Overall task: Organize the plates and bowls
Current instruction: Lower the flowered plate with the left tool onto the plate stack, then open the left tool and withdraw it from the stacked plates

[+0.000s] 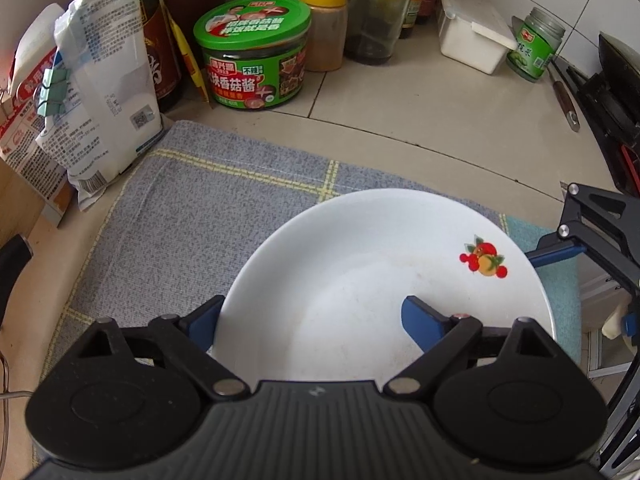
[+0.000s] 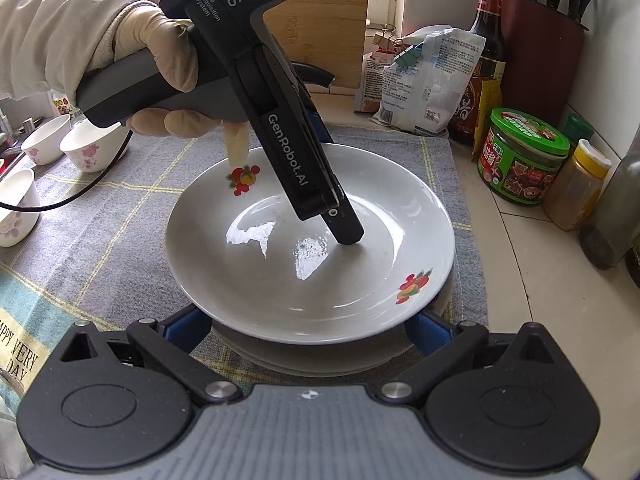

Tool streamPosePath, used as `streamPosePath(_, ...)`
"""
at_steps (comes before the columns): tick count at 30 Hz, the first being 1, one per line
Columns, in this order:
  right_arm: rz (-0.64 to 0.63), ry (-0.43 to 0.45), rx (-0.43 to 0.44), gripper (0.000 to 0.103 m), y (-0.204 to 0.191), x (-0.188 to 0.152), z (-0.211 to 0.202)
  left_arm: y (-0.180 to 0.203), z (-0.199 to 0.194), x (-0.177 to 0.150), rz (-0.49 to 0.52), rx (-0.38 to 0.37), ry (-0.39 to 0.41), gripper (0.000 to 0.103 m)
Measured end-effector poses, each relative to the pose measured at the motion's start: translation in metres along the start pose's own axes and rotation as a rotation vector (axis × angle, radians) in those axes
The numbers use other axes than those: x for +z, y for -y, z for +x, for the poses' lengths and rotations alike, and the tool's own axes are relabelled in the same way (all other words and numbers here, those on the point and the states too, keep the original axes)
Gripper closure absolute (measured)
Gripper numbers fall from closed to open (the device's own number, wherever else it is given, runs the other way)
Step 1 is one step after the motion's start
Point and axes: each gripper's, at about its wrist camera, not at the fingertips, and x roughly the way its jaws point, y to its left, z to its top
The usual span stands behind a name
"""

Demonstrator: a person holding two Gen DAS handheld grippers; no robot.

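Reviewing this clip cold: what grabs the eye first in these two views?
A white plate with fruit decals tops a stack on the grey cloth. The left gripper reaches into it, one finger inside the rim, while a gloved hand holds it. A green-lidded jar stands behind.

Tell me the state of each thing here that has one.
Top plate: upright, empty, stacked on other plates.
Left gripper: open, one finger inside the top plate, one outside its rim.
Right gripper: jaws wide on either side of the plates; grip unclear.
Bowls: upright on the cloth.
Green jar: lid on.
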Motion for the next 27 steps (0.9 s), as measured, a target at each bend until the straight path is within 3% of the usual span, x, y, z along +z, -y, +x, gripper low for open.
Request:
streamPosePath(16,0.006,-0.009,-0.033,0.000,-0.002,-0.005,-0.006,0.004,-0.007,-0.002,0.002,0.007,0.031,0.010)
streamPosePath(27,0.020,0.002,-0.062,0.000,-0.002,-0.007,-0.016,0.008,-0.039,-0.019,-0.036,0.103,0.109,0.007)
